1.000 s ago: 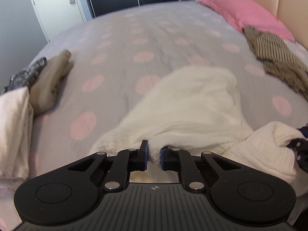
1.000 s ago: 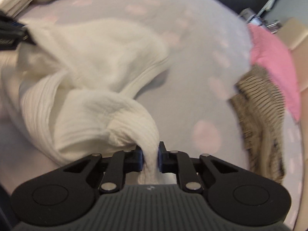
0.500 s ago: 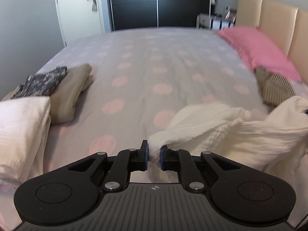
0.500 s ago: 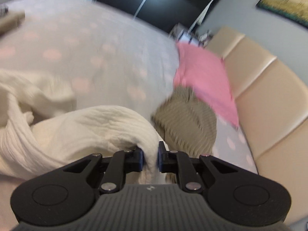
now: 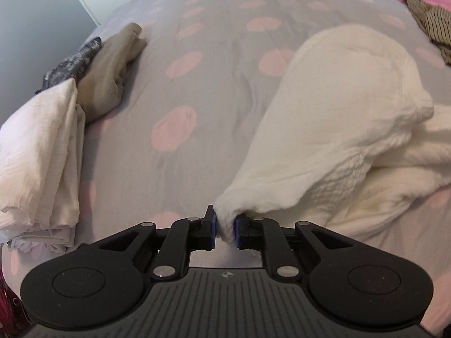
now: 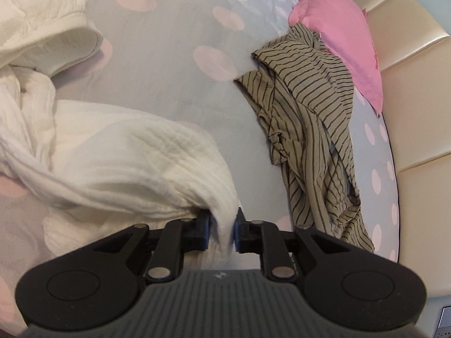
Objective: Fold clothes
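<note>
A bed [image 5: 214,64] under a grey cover with pink dots fills both views. A pink pillow [image 6: 341,25] lies by the cream headboard [image 6: 408,64], a striped garment [image 6: 310,129] beside it. Folded clothes [image 5: 42,152] sit stacked at the bed's left edge. The white garment [image 5: 332,118] lies rumpled mid-bed. The left claw [image 5: 225,226] and right claw [image 6: 222,229] each pinch a bunch of it, jaws narrowly apart and opening
</note>
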Motion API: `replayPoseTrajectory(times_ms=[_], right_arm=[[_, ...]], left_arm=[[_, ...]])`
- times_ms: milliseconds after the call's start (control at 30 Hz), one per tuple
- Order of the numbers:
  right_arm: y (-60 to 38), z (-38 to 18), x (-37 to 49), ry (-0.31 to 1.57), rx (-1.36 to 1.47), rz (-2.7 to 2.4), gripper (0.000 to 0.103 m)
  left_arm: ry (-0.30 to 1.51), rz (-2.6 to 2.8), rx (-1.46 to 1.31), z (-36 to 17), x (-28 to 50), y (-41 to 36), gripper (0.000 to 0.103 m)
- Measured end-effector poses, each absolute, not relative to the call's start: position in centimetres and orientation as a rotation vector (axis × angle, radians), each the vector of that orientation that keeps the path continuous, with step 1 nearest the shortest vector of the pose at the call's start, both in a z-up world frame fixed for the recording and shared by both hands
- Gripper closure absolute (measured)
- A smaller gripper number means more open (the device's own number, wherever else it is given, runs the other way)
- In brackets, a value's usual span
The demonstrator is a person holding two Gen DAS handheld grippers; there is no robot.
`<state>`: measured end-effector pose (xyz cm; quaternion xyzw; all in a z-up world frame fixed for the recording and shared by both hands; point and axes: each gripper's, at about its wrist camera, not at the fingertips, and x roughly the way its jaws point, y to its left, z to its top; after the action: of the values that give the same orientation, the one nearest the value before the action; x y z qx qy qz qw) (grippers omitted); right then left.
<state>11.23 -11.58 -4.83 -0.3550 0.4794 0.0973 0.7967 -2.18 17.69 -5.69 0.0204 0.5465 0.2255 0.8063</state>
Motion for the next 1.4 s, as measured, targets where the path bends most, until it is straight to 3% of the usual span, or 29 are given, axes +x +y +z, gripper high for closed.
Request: replayPoseTrajectory(times_ms=[67,100,267,367,633,800,1033,1100,1133,1167,1233,1267,1400], right_arm=[[-11.7,-4.0,11.2,1.009,-0.743,0.225,0.077],[-11.8,-3.4,11.0,0.998,-0.720,0.239,0.064],[-11.9,-0.7,9.4,0.912,-0.621,0.369,0.056],[-11.1,0.0,8.4,0.880,-0.618,0.459,0.050],[-9.5,0.1,7.1,0.870,-0.700,0.562,0.047],[-9.3,-0.6,7.4,0.871,-0.734,0.548,0.047],[-9.7,-2.0,8.3,0.903,-0.740,0.520,0.047],[-10.0,-1.9,8.5,0.901,-0.721,0.519,0.049],[-10.2,-1.8,8.6,0.897,-0.707,0.518,0.052],[-10.3,-1.6,8.7,0.892,-0.696,0.513,0.062],[-10.9,-1.3,9.3,0.891,-0.664,0.479,0.076],[-11.2,-1.1,9.7,0.892,-0.645,0.459,0.083],[-13.0,0.2,11.4,0.884,-0.530,0.364,0.086]], left_arm=[[1.182,0.478,0.039,-5.5,-2.4,17.6,0.085],[1.177,0.478,0.035,-5.2,-2.6,17.5,0.084],[1.119,0.463,0.026,-2.8,-2.8,16.9,0.062],[1.070,0.435,0.040,-1.3,-2.6,16.3,0.058],[0.953,0.258,0.000,1.7,-1.8,15.0,0.054],[0.953,0.142,-0.041,1.2,0.7,13.7,0.054],[1.017,0.005,0.127,-1.6,3.8,8.7,0.053],[1.048,-0.007,0.130,-2.8,4.8,8.2,0.058],[1.056,0.000,0.128,-3.3,5.2,8.2,0.070],[1.064,0.011,0.124,-3.7,5.5,8.2,0.088],[1.066,0.037,0.100,-4.2,6.1,8.5,0.098],[1.049,0.051,0.073,-3.7,6.1,9.2,0.101],[0.933,0.152,0.051,-0.2,5.7,12.0,0.102]])
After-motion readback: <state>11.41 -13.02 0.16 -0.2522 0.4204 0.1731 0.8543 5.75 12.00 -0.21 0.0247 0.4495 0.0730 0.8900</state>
